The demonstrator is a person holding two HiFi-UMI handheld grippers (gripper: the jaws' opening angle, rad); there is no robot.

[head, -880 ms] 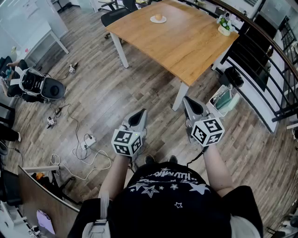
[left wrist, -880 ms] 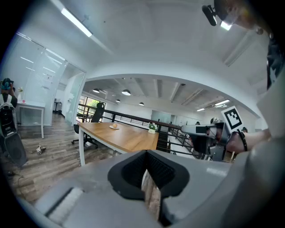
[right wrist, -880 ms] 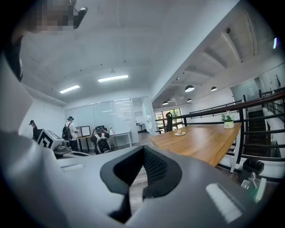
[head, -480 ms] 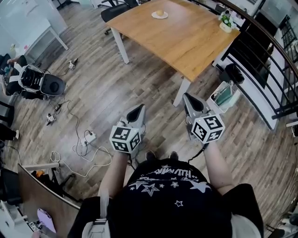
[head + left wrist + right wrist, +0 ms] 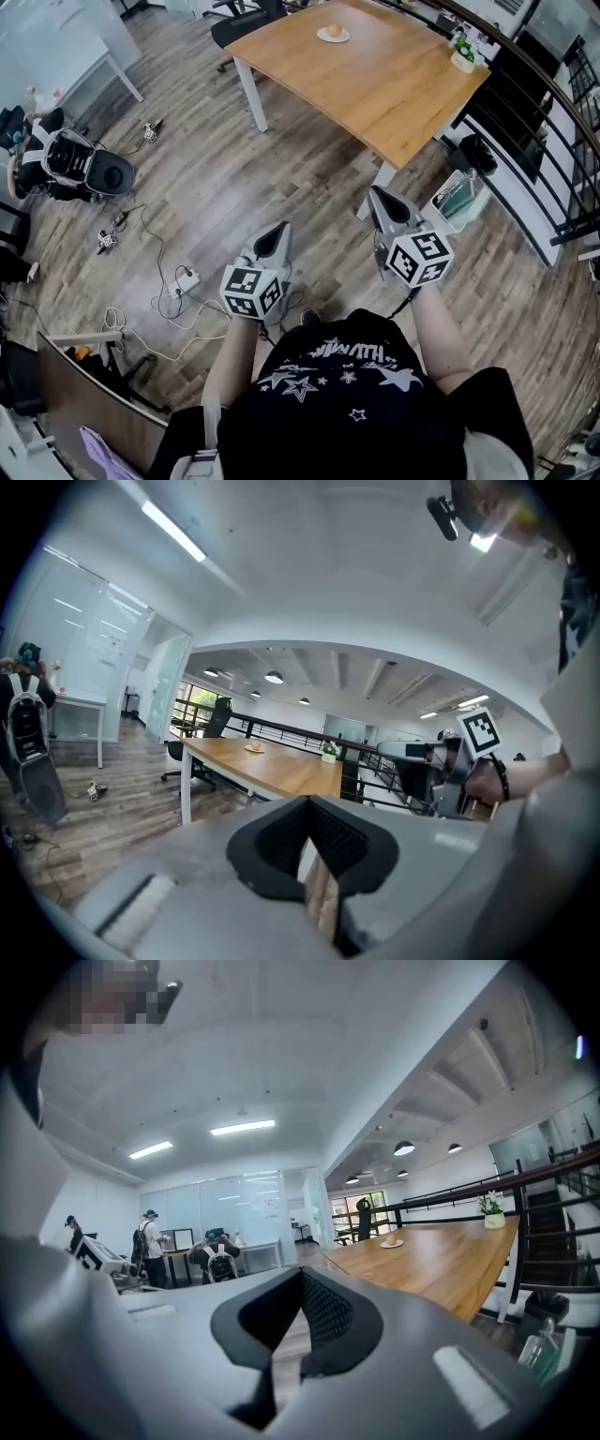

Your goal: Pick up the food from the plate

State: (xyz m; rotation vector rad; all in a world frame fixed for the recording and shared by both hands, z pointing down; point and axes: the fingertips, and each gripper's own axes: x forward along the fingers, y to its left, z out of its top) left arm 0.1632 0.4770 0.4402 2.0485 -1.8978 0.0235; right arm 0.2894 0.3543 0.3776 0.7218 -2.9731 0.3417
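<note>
A small orange-yellow food item (image 5: 334, 30) sits on a white plate (image 5: 325, 37) at the far end of a wooden table (image 5: 375, 80), well beyond both grippers. The plate (image 5: 254, 749) is tiny in the left gripper view and the plate (image 5: 391, 1242) is small in the right gripper view. My left gripper (image 5: 278, 234) is held low over the floor, shut and holding nothing. My right gripper (image 5: 380, 198) is level with the table's near corner, also shut and holding nothing.
A potted plant (image 5: 461, 54) stands on the table's right edge. A black railing (image 5: 553, 131) runs along the right, with a bin (image 5: 457, 197) below it. An office chair (image 5: 246, 21) is behind the table. Cables and a power strip (image 5: 183, 279) lie on the floor at left. People (image 5: 150, 1241) stand by far desks.
The table and plate have slid to the right in the head view as the person steps. Both grippers stay shut in front of the body, the left one slightly lower.
</note>
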